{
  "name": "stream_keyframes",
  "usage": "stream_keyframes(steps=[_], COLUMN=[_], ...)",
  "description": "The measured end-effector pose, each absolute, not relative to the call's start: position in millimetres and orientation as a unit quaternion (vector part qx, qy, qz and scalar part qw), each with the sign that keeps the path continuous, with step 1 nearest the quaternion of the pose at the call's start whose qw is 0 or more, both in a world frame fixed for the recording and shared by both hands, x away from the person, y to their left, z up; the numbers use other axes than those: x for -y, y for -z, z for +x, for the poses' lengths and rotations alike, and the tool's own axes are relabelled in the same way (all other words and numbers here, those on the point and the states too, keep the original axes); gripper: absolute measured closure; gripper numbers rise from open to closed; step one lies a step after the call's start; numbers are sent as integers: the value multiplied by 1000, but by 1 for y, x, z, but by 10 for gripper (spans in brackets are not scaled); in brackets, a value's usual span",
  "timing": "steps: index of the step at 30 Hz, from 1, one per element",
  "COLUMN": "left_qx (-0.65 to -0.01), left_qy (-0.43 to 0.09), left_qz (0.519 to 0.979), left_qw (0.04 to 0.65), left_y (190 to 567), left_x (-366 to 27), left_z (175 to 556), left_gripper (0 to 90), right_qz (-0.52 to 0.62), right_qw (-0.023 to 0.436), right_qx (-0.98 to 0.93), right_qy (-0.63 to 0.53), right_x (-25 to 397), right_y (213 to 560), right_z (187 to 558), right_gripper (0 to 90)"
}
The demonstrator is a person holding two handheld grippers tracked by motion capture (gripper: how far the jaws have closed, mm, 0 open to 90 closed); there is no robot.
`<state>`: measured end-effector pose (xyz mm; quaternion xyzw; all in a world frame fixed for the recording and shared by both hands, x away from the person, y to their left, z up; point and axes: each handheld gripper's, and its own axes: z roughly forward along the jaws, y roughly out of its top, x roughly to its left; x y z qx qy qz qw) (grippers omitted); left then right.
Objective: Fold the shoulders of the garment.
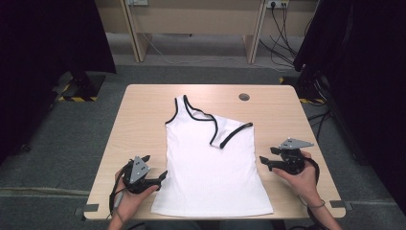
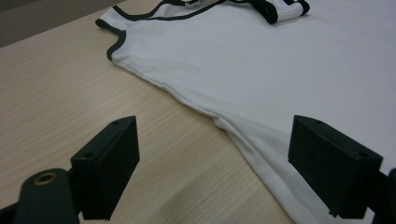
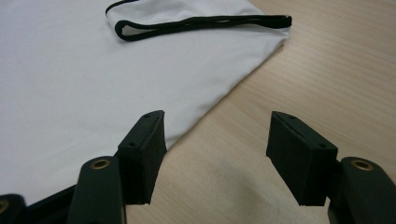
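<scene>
While a white vest (image 1: 210, 163) with black trim lies flat on the wooden table (image 1: 139, 120), no writing readable, left gripper (image 1: 160, 178) jaws apart beside its edge, right gripper (image 1: 266, 158) likewise spread.

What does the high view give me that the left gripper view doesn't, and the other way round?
The high view alone takes in the whole white tank top, its right strap folded over, the right gripper beside its right edge, and the table's cable hole. The left gripper view alone gives the left gripper close up, jaws open astride the top's side seam. Both show the top's black-trimmed armhole and the wooden table.
</scene>
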<state>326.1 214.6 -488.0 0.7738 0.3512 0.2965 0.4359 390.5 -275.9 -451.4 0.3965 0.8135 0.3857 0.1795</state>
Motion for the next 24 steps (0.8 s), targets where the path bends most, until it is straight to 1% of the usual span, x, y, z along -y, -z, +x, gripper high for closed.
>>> stream_keyframes(steps=[9, 12, 24], left_qx=[-352, -352, -355], left_qy=[-297, -297, -295], left_qz=[773, 773, 770], left_qw=[436, 437, 441], left_y=[488, 488, 488], left_x=[-215, -215, -216], left_z=[326, 326, 326], left_gripper=[156, 156, 156], right_qz=[412, 419, 430], right_qw=[184, 194, 190], right_qx=[-802, -794, -789], right_qy=[-392, -396, -395], right_x=[286, 289, 294], right_y=[457, 460, 473], right_z=[382, 378, 371], right_gripper=[373, 375, 370])
